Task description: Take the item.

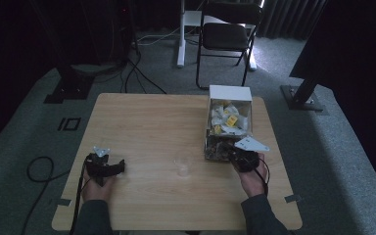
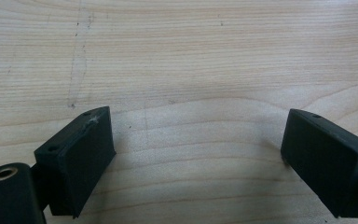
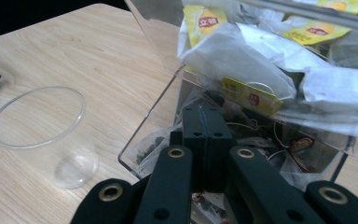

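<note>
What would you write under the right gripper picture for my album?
Right tool shut, poking into a clear box of tea bags, beside an empty clear cup.

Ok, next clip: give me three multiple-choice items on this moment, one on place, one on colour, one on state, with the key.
1. Where does the clear cup stand?
A. inside the box
B. on the table between the two tongs
C. on the chair

2. What colour are the tea bag tags?
A. yellow
B. blue
C. pink

3. How are the left tongs?
A. shut on the cup
B. shut, empty
C. open over bare wood

Key: B, it stands between both hands on the table; A, yellow tags show in the clear box; C, jaws wide apart.
</note>
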{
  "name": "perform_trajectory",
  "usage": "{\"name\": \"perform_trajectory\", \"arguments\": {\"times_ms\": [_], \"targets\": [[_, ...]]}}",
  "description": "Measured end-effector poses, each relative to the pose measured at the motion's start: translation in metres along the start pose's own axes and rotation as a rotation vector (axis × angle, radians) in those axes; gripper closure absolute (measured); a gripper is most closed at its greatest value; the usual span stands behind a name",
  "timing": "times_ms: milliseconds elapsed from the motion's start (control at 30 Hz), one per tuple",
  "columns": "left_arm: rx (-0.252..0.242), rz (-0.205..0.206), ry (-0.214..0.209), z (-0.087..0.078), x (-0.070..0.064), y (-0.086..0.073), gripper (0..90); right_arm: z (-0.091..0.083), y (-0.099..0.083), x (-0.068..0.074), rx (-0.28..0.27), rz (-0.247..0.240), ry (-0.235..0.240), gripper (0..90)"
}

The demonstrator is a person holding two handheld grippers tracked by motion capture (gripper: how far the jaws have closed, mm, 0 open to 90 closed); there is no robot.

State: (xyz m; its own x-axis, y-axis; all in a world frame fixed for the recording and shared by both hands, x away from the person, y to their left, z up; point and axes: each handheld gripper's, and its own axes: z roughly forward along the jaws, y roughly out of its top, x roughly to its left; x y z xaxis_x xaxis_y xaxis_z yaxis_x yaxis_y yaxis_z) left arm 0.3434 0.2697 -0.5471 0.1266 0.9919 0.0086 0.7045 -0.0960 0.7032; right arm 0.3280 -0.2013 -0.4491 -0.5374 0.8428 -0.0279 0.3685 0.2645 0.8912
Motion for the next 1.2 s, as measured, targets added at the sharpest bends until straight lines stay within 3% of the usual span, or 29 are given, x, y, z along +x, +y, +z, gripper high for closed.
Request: {"name": "perform_trajectory", "arguments": {"times_ms": [1200], "targets": [[0.0, 0.0, 0.0, 0.0, 0.0, 0.0, 9.9, 0.001, 0.011, 0.018, -0.023, -0.039, 0.028, 90.0]]}}
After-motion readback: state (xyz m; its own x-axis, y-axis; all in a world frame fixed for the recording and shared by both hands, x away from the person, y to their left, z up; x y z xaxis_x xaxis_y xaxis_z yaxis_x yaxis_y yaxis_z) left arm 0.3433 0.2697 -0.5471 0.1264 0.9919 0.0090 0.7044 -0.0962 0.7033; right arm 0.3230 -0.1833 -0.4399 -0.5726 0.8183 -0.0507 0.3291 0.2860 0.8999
